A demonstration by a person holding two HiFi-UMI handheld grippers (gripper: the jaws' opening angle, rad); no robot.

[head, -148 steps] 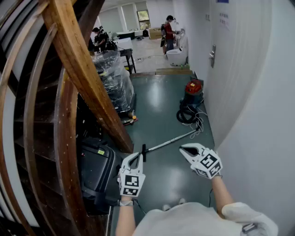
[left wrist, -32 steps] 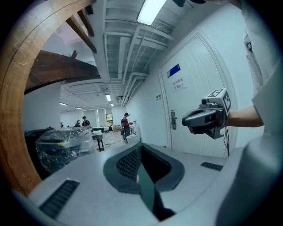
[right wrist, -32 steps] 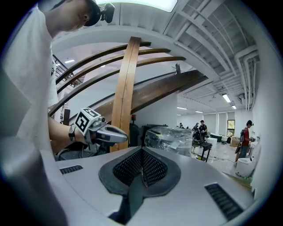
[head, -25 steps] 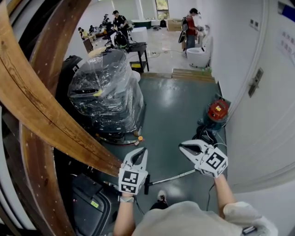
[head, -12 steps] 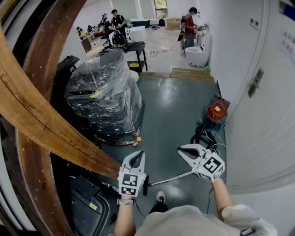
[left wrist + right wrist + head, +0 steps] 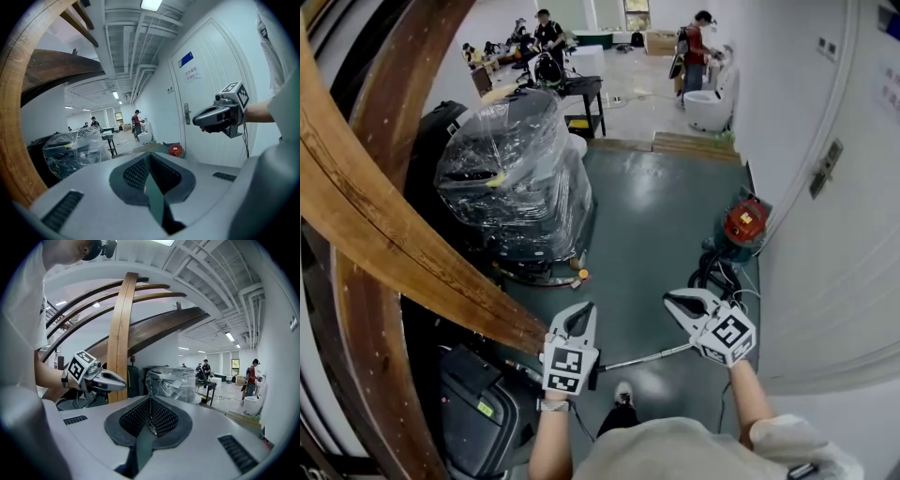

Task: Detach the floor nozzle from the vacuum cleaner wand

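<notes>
Now left tool [image 6: 588, 307] and right tool [image 6: 668, 300] pressed together, empty, wand [image 6: 647, 357] beneath them, no longer ahead.

Workshop-type industrial space with storage. Bare ceiling, exposed pipes [image 6: 136, 51], strip light [image 6: 151, 4]. Green painted floor [image 6: 656, 216] along corridor. Large curved timber beams [image 6: 384, 234] at left. Plastic-wrapped load [image 6: 511, 169] just beside them, black cases [image 6: 483, 403] lower down. Red canister vacuum [image 6: 742, 223] on floor near white panelled door [image 6: 797, 141] bearing blue sign [image 6: 185, 59]. Far open room: people [image 6: 548, 23] around worktop [image 6: 581, 89], cardboard box [image 6: 661, 40].
</notes>
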